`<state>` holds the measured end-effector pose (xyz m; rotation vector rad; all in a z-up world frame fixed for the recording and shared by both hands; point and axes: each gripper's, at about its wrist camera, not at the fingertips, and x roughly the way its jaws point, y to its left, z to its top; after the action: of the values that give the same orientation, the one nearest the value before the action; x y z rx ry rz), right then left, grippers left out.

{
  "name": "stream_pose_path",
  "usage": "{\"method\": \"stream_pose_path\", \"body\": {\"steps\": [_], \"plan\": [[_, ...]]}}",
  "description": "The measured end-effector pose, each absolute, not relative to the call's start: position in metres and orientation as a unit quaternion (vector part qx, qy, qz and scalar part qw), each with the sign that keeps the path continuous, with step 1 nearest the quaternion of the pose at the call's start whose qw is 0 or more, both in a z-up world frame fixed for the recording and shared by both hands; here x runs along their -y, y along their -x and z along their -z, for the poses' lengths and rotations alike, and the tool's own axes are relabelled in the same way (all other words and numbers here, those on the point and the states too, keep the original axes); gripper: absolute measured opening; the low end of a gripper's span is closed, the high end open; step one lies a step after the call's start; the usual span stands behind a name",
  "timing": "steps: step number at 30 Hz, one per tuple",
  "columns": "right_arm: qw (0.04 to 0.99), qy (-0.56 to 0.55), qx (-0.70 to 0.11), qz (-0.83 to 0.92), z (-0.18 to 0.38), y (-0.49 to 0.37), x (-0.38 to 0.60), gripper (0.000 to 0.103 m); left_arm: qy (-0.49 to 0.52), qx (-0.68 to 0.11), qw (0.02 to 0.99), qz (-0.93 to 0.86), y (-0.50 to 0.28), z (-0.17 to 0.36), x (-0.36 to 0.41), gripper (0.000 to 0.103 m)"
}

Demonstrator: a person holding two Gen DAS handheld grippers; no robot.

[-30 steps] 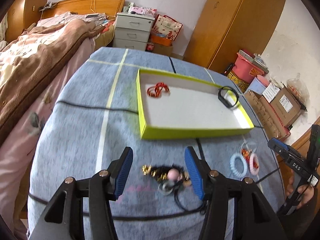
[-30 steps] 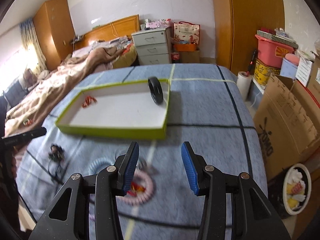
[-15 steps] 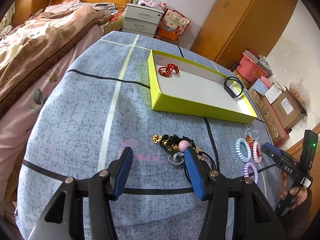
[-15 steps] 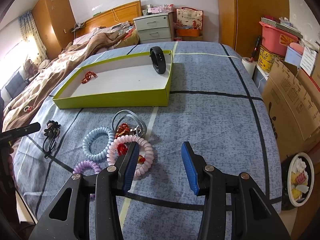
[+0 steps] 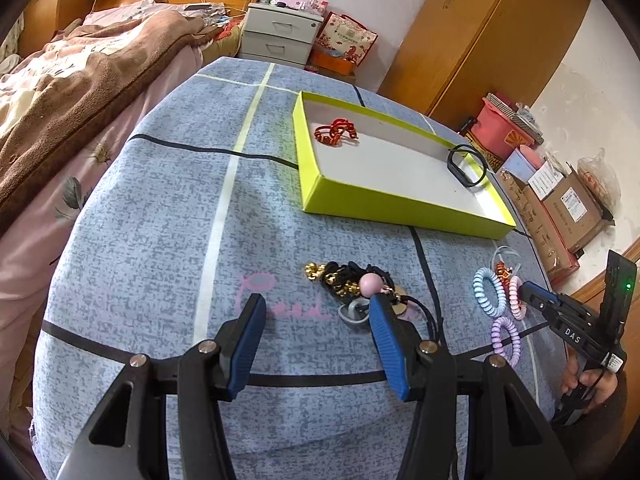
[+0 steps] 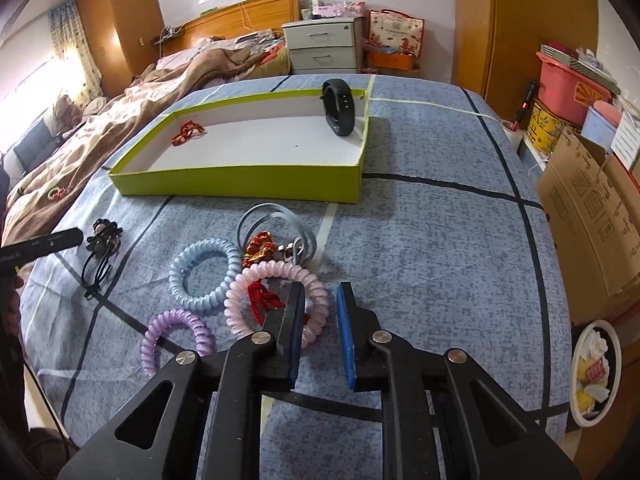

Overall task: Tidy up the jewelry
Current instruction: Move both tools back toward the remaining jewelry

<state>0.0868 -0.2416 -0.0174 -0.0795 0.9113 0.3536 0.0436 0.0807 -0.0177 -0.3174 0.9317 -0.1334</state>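
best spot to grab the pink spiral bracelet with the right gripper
Grip the pink spiral bracelet on its near right arc, coming down from above with one finger inside the ring and one outside. It lies flat, so only the coil's thickness can be pinched. The right gripper already straddles that part; avoid the red cord inside.

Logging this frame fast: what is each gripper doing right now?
Left gripper: open, holding nothing.
Right gripper: partly closed, jaws apart, straddling the pink coil bracelet, not clamped on it.

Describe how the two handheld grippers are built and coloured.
Both the left gripper and the right gripper have black angular frames with silver pivot screws and ribbed blue pads. The right one, seen from the left wrist, shows white "DAS" lettering and a green light.
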Motion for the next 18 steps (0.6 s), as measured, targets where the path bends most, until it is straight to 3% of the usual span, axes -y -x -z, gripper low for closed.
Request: {"method": "stream_pose_path", "body": {"steps": [2,3,15,18], "plan": [[0.881,0.037,-0.440,-0.169,0.017,-0.086,0.242,0.015,0.150,-0.448,0.879,0.061,-0.043,0.018,-0.082,0.056],[0.880,0.039,-0.441,-0.169,0.017,-0.086,0.242,0.009,0.150,-0.448,0.879,0.060,-0.042,0.018,-0.083,0.056],[0.875,0.062,-0.449,-0.172,0.018,-0.089,0.236,0.009,0.145,-0.452,0.878,0.064,-0.045,0.020,-0.083,0.056],[0.874,0.080,-0.452,-0.160,0.021,-0.091,0.231,0.014,0.144,-0.453,0.878,0.065,-0.046,0.020,-0.083,0.056]]}}
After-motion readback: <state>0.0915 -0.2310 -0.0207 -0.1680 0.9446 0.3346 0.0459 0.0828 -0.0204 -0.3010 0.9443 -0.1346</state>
